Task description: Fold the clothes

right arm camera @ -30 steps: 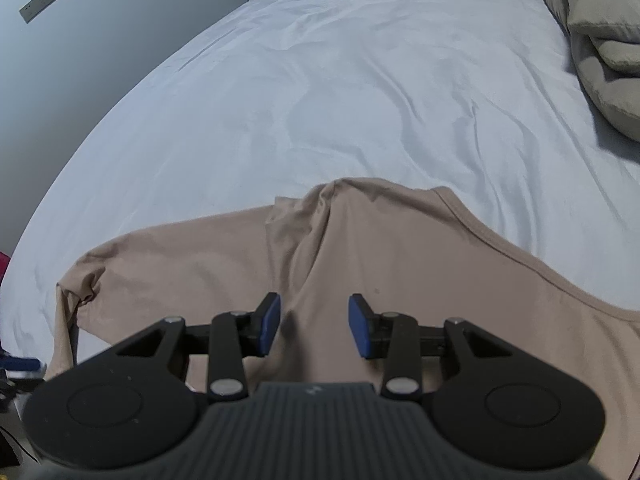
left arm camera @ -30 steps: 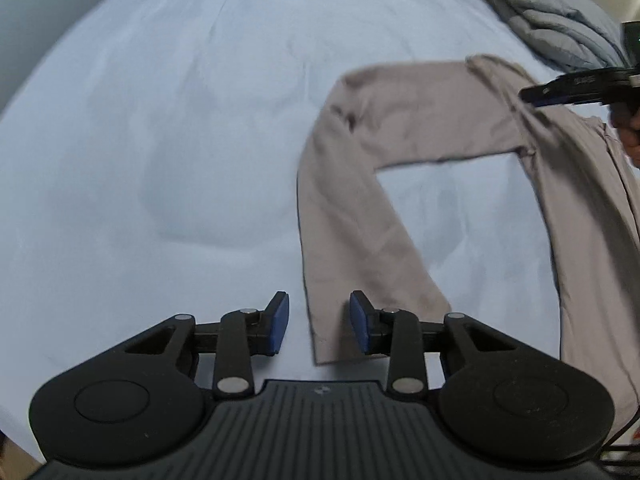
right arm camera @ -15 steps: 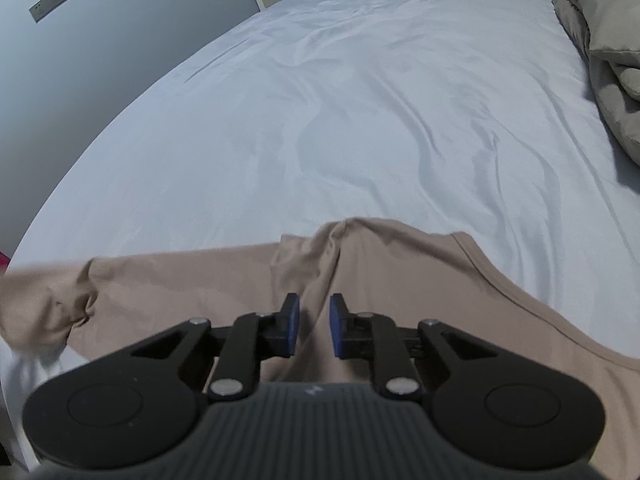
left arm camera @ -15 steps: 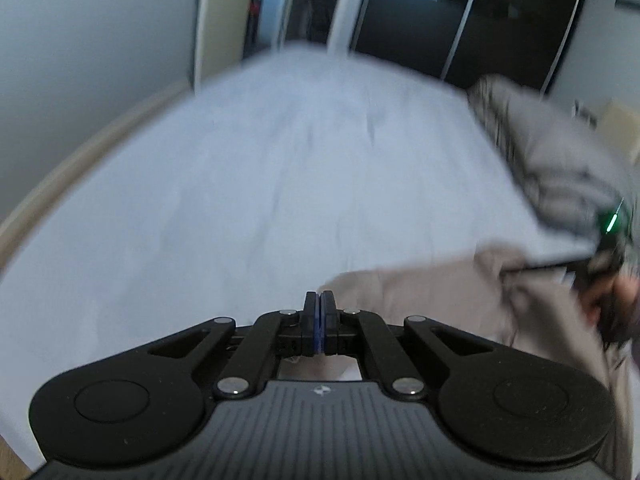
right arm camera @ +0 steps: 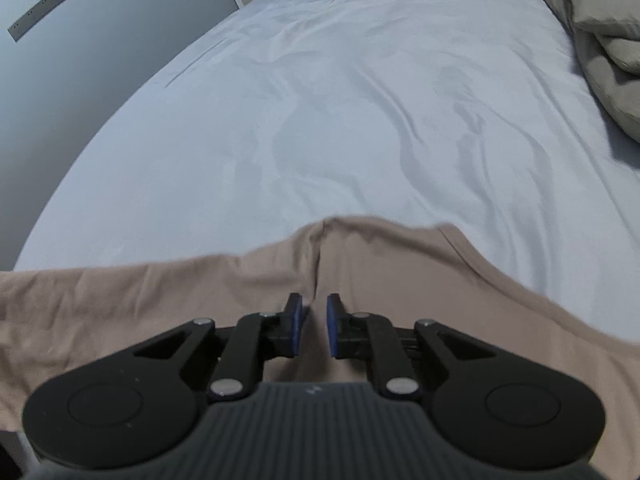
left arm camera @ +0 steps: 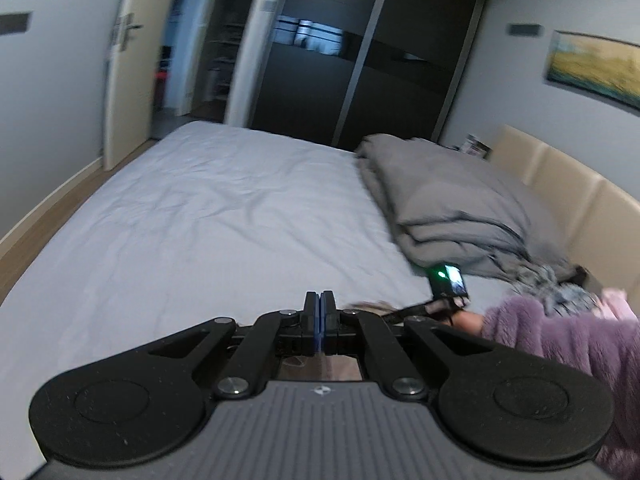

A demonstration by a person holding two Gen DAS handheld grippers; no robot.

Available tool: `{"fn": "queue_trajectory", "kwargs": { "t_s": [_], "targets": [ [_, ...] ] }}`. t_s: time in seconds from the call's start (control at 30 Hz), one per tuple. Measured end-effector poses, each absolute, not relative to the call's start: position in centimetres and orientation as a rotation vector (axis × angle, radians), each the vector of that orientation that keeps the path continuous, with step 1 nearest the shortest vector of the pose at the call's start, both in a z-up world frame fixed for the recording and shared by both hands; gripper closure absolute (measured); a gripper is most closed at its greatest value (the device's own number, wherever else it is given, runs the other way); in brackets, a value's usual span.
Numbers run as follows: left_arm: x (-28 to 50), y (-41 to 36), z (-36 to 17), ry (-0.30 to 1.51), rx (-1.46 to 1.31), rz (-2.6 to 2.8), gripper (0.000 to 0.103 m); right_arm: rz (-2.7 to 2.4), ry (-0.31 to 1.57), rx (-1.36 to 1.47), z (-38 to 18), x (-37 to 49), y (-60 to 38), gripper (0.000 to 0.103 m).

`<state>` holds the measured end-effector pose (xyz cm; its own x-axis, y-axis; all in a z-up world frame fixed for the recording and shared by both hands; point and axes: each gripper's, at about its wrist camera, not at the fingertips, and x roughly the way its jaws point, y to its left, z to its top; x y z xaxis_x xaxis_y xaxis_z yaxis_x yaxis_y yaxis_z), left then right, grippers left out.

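Observation:
A beige long-sleeved shirt (right arm camera: 400, 280) lies on the white bed sheet (right arm camera: 320, 120), close under the right wrist camera. My right gripper (right arm camera: 314, 326) stands nearly closed over the shirt, with a raised fold of the cloth pinched between its blue pads. My left gripper (left arm camera: 319, 312) is shut and held high above the bed. A strip of the beige sleeve (left arm camera: 320, 368) shows just beneath its jaws, caught in them. In the left wrist view the right gripper's body (left arm camera: 448, 280) shows a green light, with a hand in a purple fuzzy sleeve (left arm camera: 560, 344) behind it.
A folded grey duvet (left arm camera: 448, 200) lies along the bed's right side by the beige headboard (left arm camera: 580, 200). Beyond the bed stand a dark wardrobe (left arm camera: 360, 60) and an open door (left arm camera: 128, 80). The far sheet (left arm camera: 200, 240) is bare.
My left gripper shut on the sleeve end, rose and tipped up, so the room is in view. The sleeve went up off the sheet. The right jaws narrowed onto the shirt fold and stayed put.

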<state>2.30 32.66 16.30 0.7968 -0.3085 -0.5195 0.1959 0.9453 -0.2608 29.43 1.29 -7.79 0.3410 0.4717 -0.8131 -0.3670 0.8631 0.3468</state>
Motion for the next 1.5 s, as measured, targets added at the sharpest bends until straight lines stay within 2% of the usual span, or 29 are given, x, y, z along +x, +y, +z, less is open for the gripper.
{"fn": "queue_trajectory", "kwargs": {
  "t_s": [0.27, 0.53, 0.73, 0.83, 0.9, 0.97, 1.13, 1.23, 1.43, 1.5],
  "targets": [
    [0.1, 27.0, 17.7, 0.564, -0.134, -0.410, 0.103, 0.626, 1.094, 0.159, -6.4, 21.5, 0.6, 0.087],
    [-1.5, 20.9, 19.2, 0.550, -0.058, -0.565, 0.103, 0.556, 1.138, 0.265, -10.8, 21.6, 3.3, 0.088],
    [-3.2, 17.6, 18.6, 0.591, 0.019, -0.636, 0.103, 0.576, 1.118, 0.318, -7.8, 19.5, -0.6, 0.087],
    [-3.7, 17.0, 17.2, 0.635, 0.009, -0.634, 0.103, 0.580, 1.113, 0.319, -6.0, 17.5, -2.8, 0.085],
    [-3.8, 16.8, 15.5, 0.678, -0.003, -0.600, 0.103, 0.573, 1.109, 0.304, -5.3, 15.7, -3.8, 0.079],
    [-3.7, 16.6, 13.4, 0.723, 0.004, -0.571, 0.103, 0.576, 1.112, 0.294, -4.8, 13.7, -4.4, 0.054],
    [-3.5, 16.5, 7.8, 0.842, -0.007, -0.482, 0.103, 0.584, 1.123, 0.260, -5.1, 8.8, -4.4, 0.054],
    [-3.8, 16.3, 4.6, 0.887, 0.035, -0.424, 0.103, 0.590, 1.137, 0.261, -5.6, 5.9, -4.1, 0.060],
    [-4.4, 17.3, 0.2, 0.969, 0.052, -0.369, 0.103, 0.570, 1.157, 0.250, -6.4, 0.8, -1.3, 0.060],
    [-4.6, 17.5, -0.6, 0.984, 0.058, -0.354, 0.098, 0.549, 1.141, 0.223, -6.6, -0.7, -0.2, 0.060]
  ]
}}
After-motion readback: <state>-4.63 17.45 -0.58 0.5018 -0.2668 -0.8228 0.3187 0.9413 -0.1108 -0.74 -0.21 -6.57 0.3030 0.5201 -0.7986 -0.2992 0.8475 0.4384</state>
